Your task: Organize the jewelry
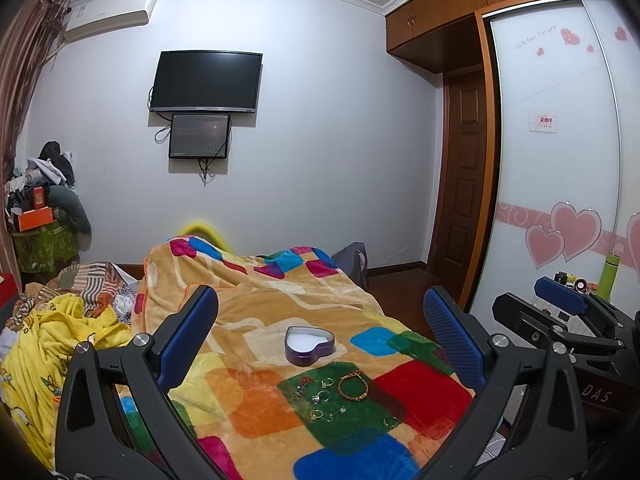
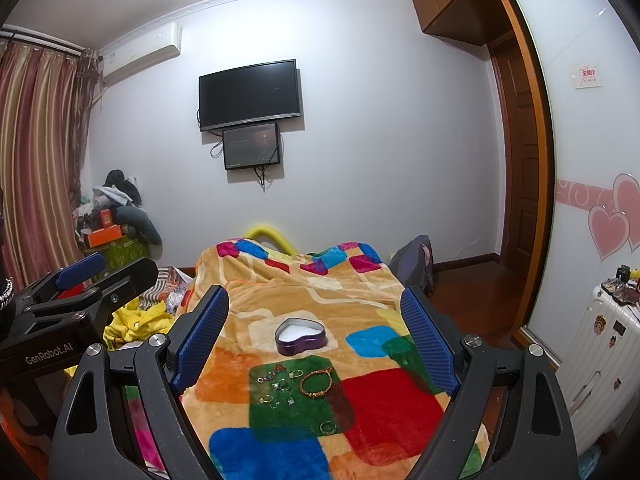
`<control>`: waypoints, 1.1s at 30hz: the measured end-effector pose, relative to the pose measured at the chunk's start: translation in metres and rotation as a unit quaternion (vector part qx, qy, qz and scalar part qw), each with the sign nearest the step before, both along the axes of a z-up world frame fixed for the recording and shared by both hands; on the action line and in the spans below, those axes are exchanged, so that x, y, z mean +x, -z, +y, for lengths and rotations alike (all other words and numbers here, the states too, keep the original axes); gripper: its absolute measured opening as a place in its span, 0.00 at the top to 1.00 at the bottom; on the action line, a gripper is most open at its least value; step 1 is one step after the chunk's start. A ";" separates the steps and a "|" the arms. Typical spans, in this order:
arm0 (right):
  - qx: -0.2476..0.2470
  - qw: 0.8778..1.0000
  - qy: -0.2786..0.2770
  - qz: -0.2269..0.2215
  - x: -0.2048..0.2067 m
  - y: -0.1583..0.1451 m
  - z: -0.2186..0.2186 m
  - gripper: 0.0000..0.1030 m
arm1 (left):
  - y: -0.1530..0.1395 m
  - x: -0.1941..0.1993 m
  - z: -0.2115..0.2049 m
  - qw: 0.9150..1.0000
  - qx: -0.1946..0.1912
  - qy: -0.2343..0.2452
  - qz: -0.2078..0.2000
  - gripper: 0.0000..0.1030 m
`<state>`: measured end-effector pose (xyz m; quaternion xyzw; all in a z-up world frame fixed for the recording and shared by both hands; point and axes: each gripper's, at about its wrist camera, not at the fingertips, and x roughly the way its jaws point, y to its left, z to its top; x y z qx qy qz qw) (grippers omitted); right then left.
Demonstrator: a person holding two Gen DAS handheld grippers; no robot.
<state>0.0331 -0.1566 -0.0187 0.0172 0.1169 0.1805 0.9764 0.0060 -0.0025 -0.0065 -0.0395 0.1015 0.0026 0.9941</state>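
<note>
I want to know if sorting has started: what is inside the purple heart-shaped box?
The purple heart-shaped box is open, and only a white lining shows inside. No jewelry is visible in it. Its near wall hides the front part of the bottom.

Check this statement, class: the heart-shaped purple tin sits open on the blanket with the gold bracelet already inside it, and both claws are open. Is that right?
Not quite. The gold bracelet lies on the blanket's green patch, in front of the heart-shaped purple tin, as the right wrist view shows. The tin is open, and both claws, left and right, are open.
</note>
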 end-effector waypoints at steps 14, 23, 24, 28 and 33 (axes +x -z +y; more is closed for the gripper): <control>-0.001 1.000 0.000 0.002 0.000 0.003 0.000 0.17 | 0.003 0.004 0.004 1.000 -0.008 0.001 0.007 0.00; -0.018 0.999 0.006 0.027 0.011 0.020 0.000 0.17 | 0.017 0.022 0.018 0.999 -0.018 -0.007 0.031 0.00; -0.022 0.999 0.009 0.032 0.013 0.023 0.000 0.17 | 0.021 0.026 0.020 0.999 -0.020 -0.009 0.037 0.00; -0.031 0.997 0.019 0.066 0.026 0.036 -0.003 0.17 | 0.040 0.045 0.031 0.997 -0.021 -0.021 0.067 0.00; -0.066 0.990 0.029 0.121 0.041 0.063 -0.005 0.17 | 0.073 0.073 0.044 0.991 -0.030 -0.011 0.127 0.03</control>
